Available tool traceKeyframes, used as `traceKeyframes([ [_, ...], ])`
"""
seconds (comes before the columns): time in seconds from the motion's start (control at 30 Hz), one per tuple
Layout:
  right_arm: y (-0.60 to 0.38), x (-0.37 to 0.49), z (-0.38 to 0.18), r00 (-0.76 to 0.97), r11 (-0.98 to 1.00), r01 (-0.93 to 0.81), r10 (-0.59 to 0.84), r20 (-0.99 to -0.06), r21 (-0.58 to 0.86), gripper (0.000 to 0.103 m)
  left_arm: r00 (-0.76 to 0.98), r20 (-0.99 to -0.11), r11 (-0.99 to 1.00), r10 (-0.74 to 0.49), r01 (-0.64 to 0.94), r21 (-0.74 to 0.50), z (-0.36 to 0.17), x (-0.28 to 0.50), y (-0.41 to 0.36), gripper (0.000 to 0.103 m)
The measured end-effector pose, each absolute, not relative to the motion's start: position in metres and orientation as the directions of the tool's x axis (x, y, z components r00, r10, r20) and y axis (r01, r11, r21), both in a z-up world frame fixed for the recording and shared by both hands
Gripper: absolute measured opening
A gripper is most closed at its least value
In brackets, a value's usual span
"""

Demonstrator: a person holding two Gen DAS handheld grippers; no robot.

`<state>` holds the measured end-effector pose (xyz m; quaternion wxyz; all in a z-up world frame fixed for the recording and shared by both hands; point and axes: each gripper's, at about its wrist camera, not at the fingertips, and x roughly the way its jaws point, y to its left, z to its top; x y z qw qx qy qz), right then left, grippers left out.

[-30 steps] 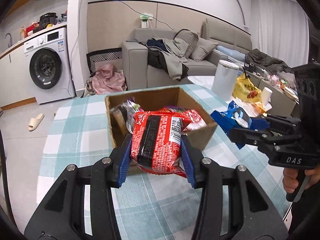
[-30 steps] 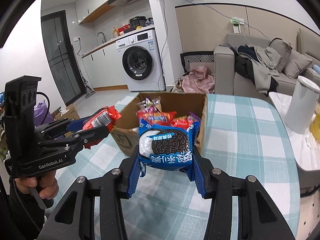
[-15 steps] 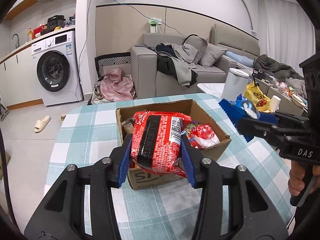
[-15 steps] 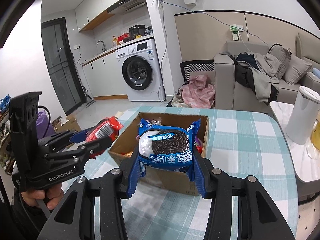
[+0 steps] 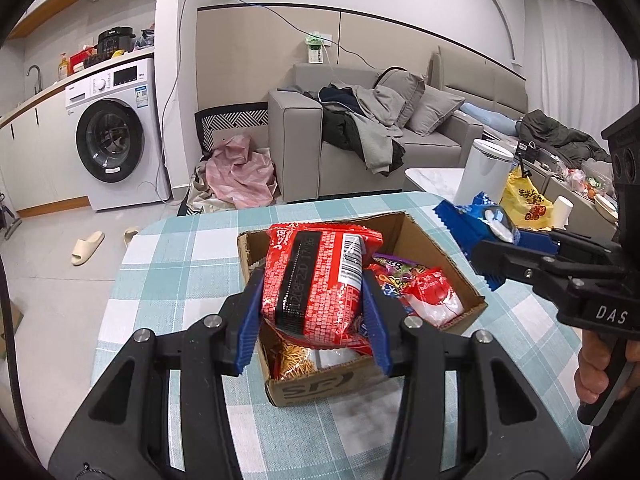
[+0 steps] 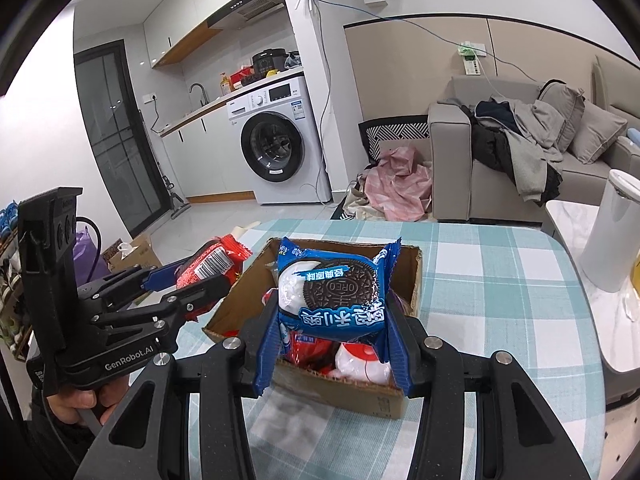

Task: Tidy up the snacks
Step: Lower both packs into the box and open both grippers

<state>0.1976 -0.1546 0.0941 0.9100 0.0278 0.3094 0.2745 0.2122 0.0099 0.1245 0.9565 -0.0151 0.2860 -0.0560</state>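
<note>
Fingers of the left gripper (image 5: pixel 312 316) are clamping a crinkly red snack packet (image 5: pixel 316 280) with a black stripe at centre frame, above the open cardboard box (image 5: pixel 436 240). Right gripper (image 6: pixel 332 344) is pinching a glossy blue Oreo packet (image 6: pixel 332 292), cookie printed upside down, centre frame.

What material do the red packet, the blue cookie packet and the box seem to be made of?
Red packet: probably thin plastic film, glossy, crinkled. Blue cookie packet: likely the same film, shiny, with serrated sealed ends. Box: brown corrugated cardboard, matte, with raw edges.
</note>
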Motion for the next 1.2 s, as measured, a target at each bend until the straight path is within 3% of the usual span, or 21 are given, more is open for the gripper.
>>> traceKeyframes([
  [0.87, -0.130, 0.259, 0.052, 0.612, 0.863, -0.453, 0.483, -0.627, 0.222, 0.047, 0.786, -0.605, 0.992, -0.127, 0.090, -0.092, 0.070, 0.281, 0.019, 0.043],
  [1.1, -0.134, 0.260, 0.051, 0.628, 0.867, -0.456, 0.472, -0.619, 0.200, 0.053, 0.794, -0.597, 0.994, -0.110, 0.075, -0.082, 0.068, 0.282, 0.018, 0.044],
  [1.2, -0.138, 0.256, 0.055, 0.637, 0.867, -0.458, 0.473, -0.608, 0.194, 0.056, 0.797, -0.591, 0.992, -0.121, 0.080, -0.094, 0.071, 0.277, 0.020, 0.056],
])
